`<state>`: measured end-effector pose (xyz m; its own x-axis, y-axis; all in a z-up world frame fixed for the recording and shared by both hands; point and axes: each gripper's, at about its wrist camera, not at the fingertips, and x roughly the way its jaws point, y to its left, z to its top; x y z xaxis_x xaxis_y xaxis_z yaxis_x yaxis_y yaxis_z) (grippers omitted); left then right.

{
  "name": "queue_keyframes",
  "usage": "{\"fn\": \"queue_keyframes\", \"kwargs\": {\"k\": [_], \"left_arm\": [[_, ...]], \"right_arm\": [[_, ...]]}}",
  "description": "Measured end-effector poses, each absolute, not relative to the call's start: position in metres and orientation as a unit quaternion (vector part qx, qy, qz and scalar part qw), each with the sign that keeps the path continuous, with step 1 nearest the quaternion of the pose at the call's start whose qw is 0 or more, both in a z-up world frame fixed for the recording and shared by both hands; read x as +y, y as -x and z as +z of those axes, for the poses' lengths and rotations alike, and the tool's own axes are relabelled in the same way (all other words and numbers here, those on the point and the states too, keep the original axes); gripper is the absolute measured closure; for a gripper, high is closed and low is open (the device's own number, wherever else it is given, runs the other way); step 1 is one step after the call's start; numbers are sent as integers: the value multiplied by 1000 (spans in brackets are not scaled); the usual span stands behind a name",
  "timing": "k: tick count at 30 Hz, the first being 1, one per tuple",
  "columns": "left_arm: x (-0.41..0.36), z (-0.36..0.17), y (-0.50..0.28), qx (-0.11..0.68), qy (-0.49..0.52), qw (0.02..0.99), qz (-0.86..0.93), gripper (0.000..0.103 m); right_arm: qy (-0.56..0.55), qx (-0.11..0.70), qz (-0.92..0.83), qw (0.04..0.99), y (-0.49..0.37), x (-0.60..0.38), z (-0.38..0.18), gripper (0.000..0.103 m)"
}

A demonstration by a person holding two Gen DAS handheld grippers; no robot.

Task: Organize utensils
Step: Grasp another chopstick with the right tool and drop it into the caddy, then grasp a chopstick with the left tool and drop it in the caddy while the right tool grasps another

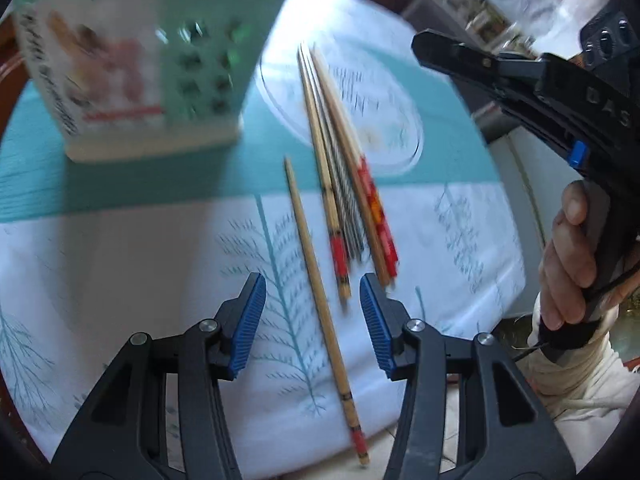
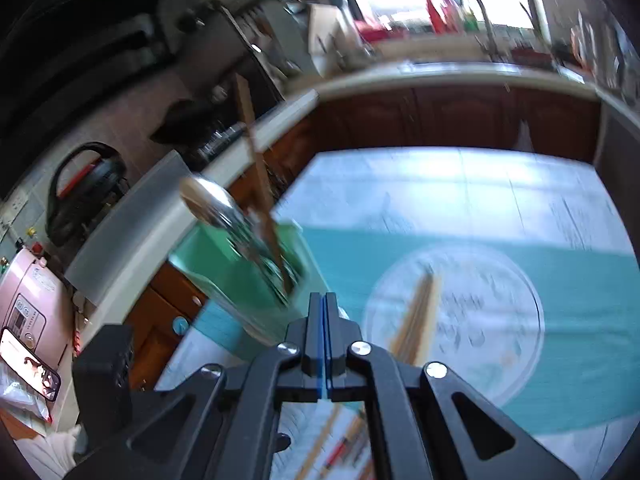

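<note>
My left gripper (image 1: pixel 312 320) hangs spread over the lone chopstick (image 1: pixel 320 304) lying near on the tablecloth (image 1: pixel 120 264); I'd centre, pinch mid-shaft, then carry it far-left to the green holder (image 1: pixel 160 60); my right gripper (image 2: pixel 324 336) is pressed together, empty.

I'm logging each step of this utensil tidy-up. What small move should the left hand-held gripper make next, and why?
Probably lower the left hand-held gripper onto the single chopstick and close. Its jaws stand open with that chopstick lying loose on the tablecloth between them, apart from the bundle of chopsticks. The green utensil holder stands close by, and the right hand-held gripper is shut, empty.
</note>
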<state>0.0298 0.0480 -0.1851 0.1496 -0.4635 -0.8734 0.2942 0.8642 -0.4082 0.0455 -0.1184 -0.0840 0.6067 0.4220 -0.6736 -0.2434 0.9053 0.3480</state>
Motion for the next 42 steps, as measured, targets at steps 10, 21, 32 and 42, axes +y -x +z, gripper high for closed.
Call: {"fn": "queue_keyframes", "kwargs": {"k": [10, 21, 32, 42], "left_arm": [[4, -184, -41, 655, -36, 735, -173, 87], [-52, -189, -44, 680, -130, 708, -140, 91], [-53, -151, -10, 609, -62, 767, -189, 100], [23, -8, -3, 269, -2, 950, -157, 99]], "right_arm": [[-155, 438, 180, 867, -33, -153, -120, 103], [-175, 436, 187, 863, -23, -185, -131, 103], [-188, 431, 188, 862, -14, -211, -134, 103], [-190, 426, 208, 860, -10, -201, -134, 103]]}}
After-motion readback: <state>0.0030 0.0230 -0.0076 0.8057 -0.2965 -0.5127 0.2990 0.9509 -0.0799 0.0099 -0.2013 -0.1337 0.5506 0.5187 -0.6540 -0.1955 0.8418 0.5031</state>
